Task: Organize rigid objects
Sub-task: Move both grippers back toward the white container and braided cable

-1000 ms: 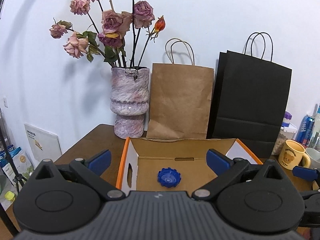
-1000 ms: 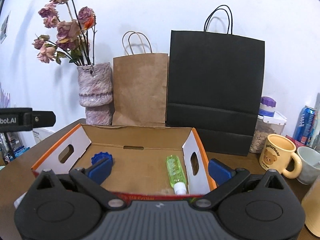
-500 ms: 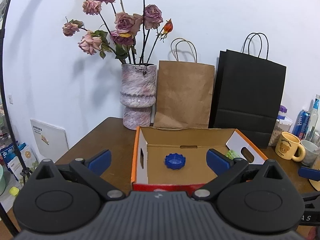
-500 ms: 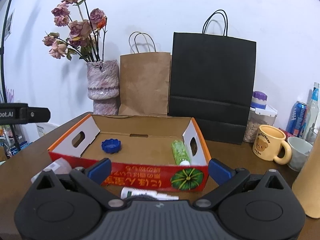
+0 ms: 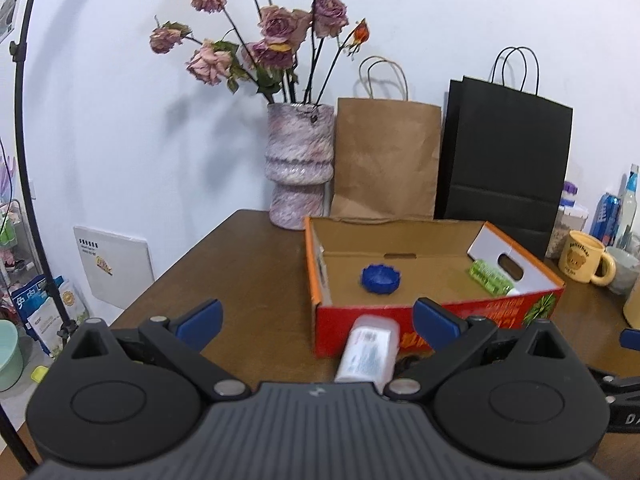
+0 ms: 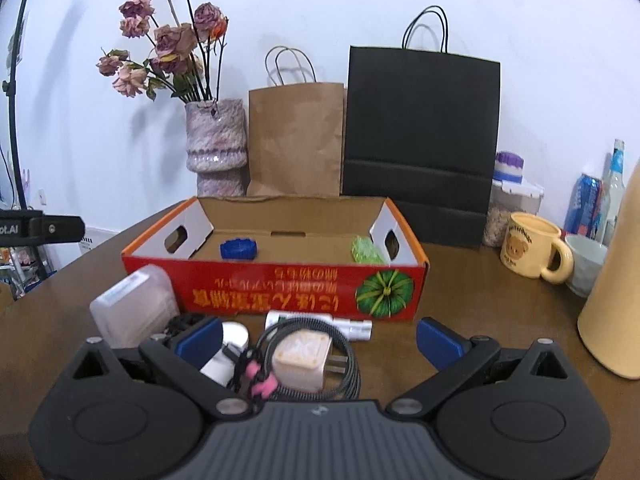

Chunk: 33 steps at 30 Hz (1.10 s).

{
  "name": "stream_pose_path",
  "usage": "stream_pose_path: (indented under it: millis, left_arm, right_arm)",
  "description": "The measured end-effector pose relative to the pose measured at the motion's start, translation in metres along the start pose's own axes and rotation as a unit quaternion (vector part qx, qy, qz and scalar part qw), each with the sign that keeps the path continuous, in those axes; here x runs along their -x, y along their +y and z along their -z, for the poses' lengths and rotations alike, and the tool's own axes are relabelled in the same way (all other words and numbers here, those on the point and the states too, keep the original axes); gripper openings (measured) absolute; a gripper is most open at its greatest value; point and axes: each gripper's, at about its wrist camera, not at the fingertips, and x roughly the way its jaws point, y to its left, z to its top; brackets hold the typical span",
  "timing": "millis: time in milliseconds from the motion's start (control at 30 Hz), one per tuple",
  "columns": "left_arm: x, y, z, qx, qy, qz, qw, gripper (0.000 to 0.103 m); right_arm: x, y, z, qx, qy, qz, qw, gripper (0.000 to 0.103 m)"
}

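A red and orange cardboard box (image 6: 280, 292) (image 5: 344, 330) stands open on the brown table. Inside lie a blue cap (image 6: 238, 249) (image 5: 380, 278) and a green bottle (image 6: 366, 251) (image 5: 490, 276). In front of the box lie a clear plastic case (image 6: 132, 310) (image 5: 368, 354), a white charger plug (image 6: 302, 360) with a coiled grey cable (image 6: 348, 354), a white tube (image 6: 344, 323) and a white round object (image 6: 228, 350). My left gripper (image 5: 316, 322) is open and empty, just before the case. My right gripper (image 6: 320, 340) is open and empty around the charger.
Behind the box stand a vase of dried roses (image 5: 298, 168), a brown paper bag (image 6: 296, 140) and a black paper bag (image 6: 420, 140). At the right are a yellow bear mug (image 6: 532, 250), a white cup (image 6: 586, 262), a jar (image 6: 512, 208), a can (image 6: 584, 210) and a tall tan cylinder (image 6: 616, 280).
Both grippers have pulled back from over the box toward the table's near side. The items in front of the box have come into view. Both stay open.
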Motion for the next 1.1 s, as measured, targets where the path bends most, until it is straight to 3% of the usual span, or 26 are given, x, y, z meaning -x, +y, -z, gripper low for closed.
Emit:
stream_pose_path:
  millis: [300, 667, 900, 1100]
  left_arm:
    - [0.003, 0.018, 0.020, -0.013, 0.009, 0.016, 0.9998, 0.103]
    - [-0.011, 0.038, 0.036, -0.007, 0.031, 0.008, 0.9995, 0.103]
    - [-0.016, 0.043, 0.038, 0.006, 0.039, 0.003, 0.9992, 0.103]
    - [-0.019, 0.042, 0.039, 0.006, 0.043, -0.001, 0.9990, 0.103]
  right_arm:
    - [0.005, 0.006, 0.020, -0.011, 0.014, 0.000, 1.000, 0.103]
    - [-0.011, 0.012, 0.030, -0.011, 0.033, 0.007, 0.999, 0.103]
    - [-0.038, -0.001, 0.024, -0.032, 0.043, -0.006, 0.999, 0.103]
    - [-0.062, -0.009, 0.020, -0.039, 0.065, -0.049, 0.996, 0.103]
